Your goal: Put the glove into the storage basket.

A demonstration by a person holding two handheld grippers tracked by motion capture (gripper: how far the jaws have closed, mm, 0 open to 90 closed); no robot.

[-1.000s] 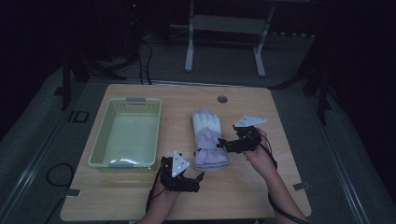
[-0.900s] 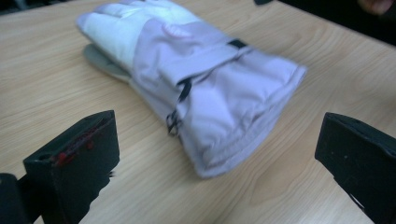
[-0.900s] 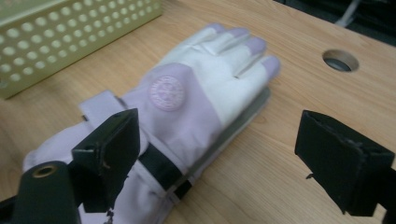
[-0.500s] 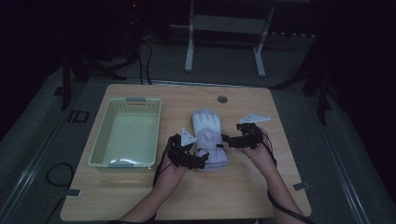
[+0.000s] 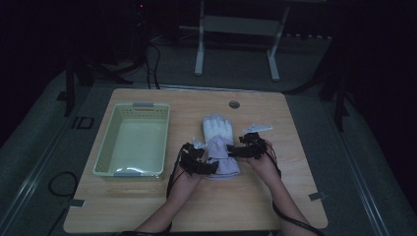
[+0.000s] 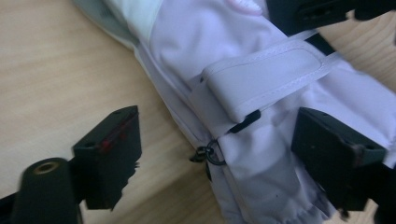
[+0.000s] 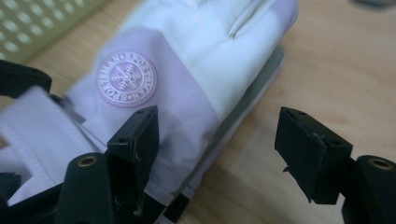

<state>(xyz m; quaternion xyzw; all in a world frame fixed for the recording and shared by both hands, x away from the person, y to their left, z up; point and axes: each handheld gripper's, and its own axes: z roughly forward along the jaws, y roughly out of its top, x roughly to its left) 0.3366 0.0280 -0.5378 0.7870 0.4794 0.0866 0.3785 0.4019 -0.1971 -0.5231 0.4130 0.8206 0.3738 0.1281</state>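
Your left gripper (image 6: 210, 154) straddles the glove (image 5: 219, 147) cuff, jaws part-open, just been closing, not yet pinching. Right gripper (image 7: 219, 154) sits astride the glove's other edge, jaws likewise just closing, one over fabric, one over bare wood. Glove lies mid-worktop (image 5: 295, 196), fingers toward far edge. Round badge (image 7: 126, 79) reads "SPORTSMAN". Basket (image 5: 134, 105) near left edge; near & right edges roomy.

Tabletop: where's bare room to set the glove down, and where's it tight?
Free: the basket's inside; the wood strip along the near edge, and the patch right of the right tongs up to the grommet. Crowded: mid-table, both tongs, left included, flank the ski glove.
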